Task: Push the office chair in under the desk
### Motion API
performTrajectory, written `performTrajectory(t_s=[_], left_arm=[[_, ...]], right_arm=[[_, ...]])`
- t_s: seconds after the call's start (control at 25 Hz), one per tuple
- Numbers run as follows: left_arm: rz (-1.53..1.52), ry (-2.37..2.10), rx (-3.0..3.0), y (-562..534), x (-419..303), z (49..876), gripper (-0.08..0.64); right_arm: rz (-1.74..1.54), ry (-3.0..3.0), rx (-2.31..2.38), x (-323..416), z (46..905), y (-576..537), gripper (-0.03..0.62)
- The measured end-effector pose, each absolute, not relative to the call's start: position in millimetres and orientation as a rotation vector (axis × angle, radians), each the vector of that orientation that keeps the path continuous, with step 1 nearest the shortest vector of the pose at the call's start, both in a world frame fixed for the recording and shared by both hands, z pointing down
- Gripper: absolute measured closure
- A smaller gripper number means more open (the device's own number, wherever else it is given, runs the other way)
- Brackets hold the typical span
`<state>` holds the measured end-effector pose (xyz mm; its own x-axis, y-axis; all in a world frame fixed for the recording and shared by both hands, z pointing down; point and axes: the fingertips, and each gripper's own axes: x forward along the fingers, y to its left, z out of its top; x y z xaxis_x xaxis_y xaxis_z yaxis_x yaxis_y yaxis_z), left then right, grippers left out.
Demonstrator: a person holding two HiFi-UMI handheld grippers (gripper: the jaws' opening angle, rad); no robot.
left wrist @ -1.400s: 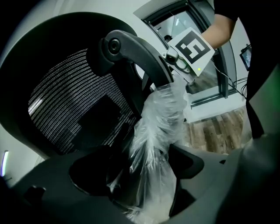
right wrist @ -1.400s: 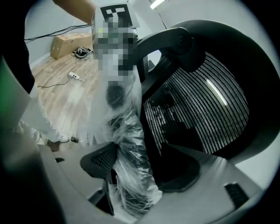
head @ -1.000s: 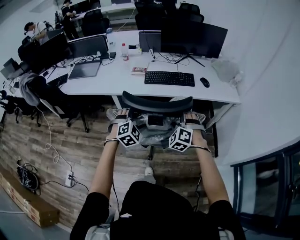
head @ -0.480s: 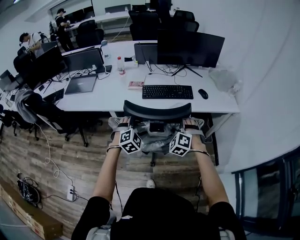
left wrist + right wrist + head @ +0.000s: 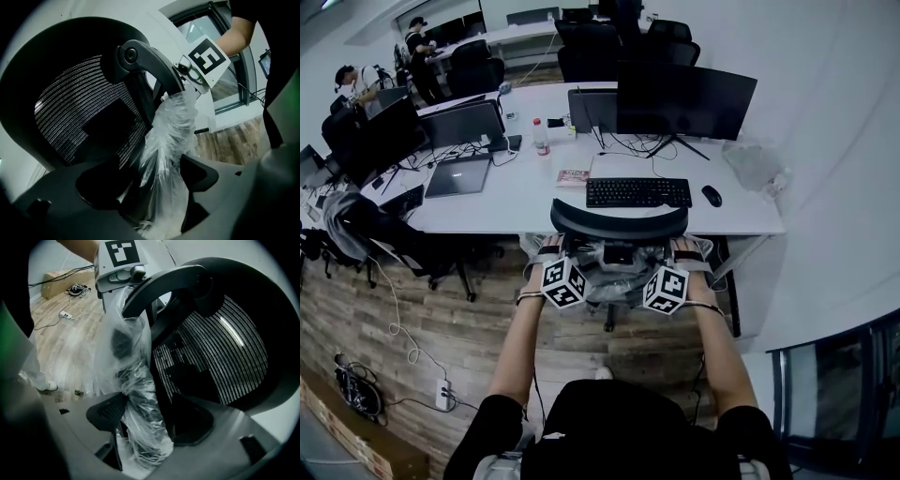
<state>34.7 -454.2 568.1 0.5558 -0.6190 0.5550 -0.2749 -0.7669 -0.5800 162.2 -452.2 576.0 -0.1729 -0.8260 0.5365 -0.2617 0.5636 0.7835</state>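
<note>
The black mesh office chair (image 5: 619, 223) stands right at the front edge of the white desk (image 5: 516, 192), its curved back top just short of the keyboard. Clear plastic wraps the chair's rear frame (image 5: 171, 136) (image 5: 136, 380). My left gripper (image 5: 546, 253) (image 5: 154, 183) is shut on the left side of that wrapped frame. My right gripper (image 5: 686, 251) (image 5: 147, 420) is shut on its right side. In both gripper views the mesh back (image 5: 84, 108) (image 5: 220, 357) fills the picture behind the jaws. The seat is hidden.
On the desk lie a keyboard (image 5: 637, 192), a mouse (image 5: 711, 196), a monitor (image 5: 684, 98), a laptop (image 5: 459, 175) and a bottle (image 5: 542, 136). Another chair draped with a jacket (image 5: 356, 216) stands at the left. A white wall runs along the right. Cables and a power strip (image 5: 442, 394) lie on the wooden floor.
The chair and both grippers have moved forward toward the desk; the chair's back top now sits closer to the desk edge. Both grips are unchanged.
</note>
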Motion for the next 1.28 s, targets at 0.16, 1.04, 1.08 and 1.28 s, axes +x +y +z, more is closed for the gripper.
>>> performTrajectory(t_s=[0.16, 1.04, 1.08, 1.28], left_arm=[[-1.059, 0.716, -2.374, -466, 35, 568, 0.149], [-1.063, 0.716, -2.383, -523, 50, 569, 0.149], [-1.066, 0.719, -2.383, -526, 50, 568, 0.149], [-1.045, 0.717, -2.391, -535, 58, 568, 0.147]], right_arm=[[-0.642, -1.710, 0.925, 162, 577, -464, 0.270], [-0.645, -1.726, 0.956, 175, 577, -523, 0.270], [-0.647, -1.728, 0.954, 175, 577, -526, 0.269], [-0.638, -1.748, 0.960, 182, 579, -538, 0.270]])
